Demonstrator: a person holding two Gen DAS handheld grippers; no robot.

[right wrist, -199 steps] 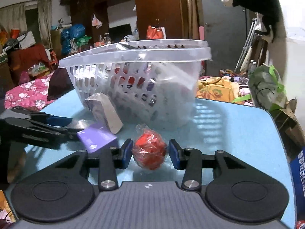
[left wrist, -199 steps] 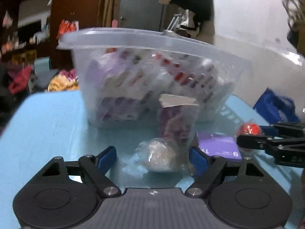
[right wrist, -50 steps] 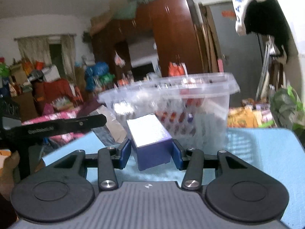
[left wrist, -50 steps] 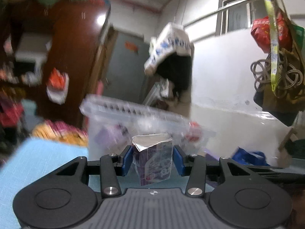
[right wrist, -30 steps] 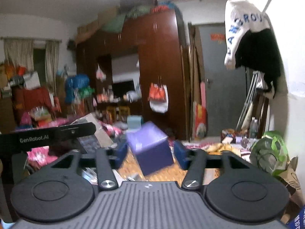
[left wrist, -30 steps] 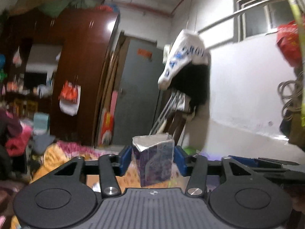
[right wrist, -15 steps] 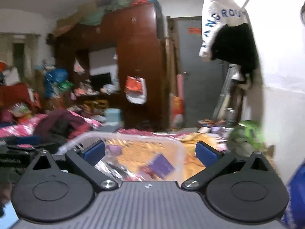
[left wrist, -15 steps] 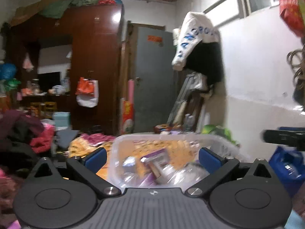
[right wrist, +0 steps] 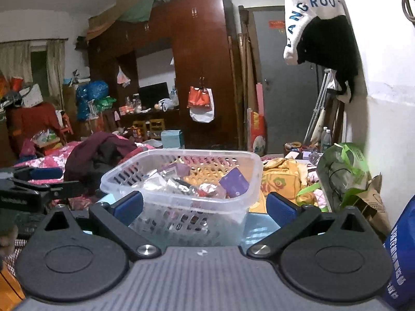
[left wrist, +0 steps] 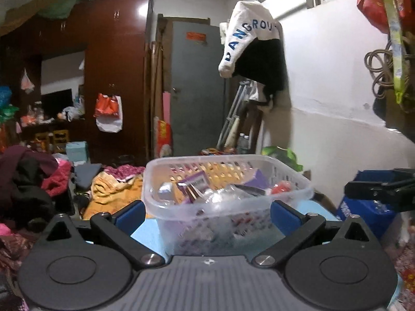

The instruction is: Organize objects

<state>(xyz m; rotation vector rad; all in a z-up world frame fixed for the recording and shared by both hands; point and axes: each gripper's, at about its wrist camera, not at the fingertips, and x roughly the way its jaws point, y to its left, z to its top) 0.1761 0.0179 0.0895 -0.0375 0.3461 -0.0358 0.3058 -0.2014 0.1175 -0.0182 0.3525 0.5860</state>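
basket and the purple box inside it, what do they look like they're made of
The basket looks like thin translucent plastic, slightly glossy: its contents show through the walls, which are moulded with rows of slots. The purple box looks like printed cardboard with a smooth, faintly shiny finish, judging by its flat faces and sharp folded edges; a plastic coating cannot be ruled out.

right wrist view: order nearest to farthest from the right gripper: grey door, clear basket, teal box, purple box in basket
1. clear basket, straight ahead of the open right gripper, its near wall showing between the fingers.
2. purple box, inside the basket, right of centre.
3. teal box, beyond the basket, centre-left, in front of the wardrobe.
4. grey door, at the back wall, right of centre.
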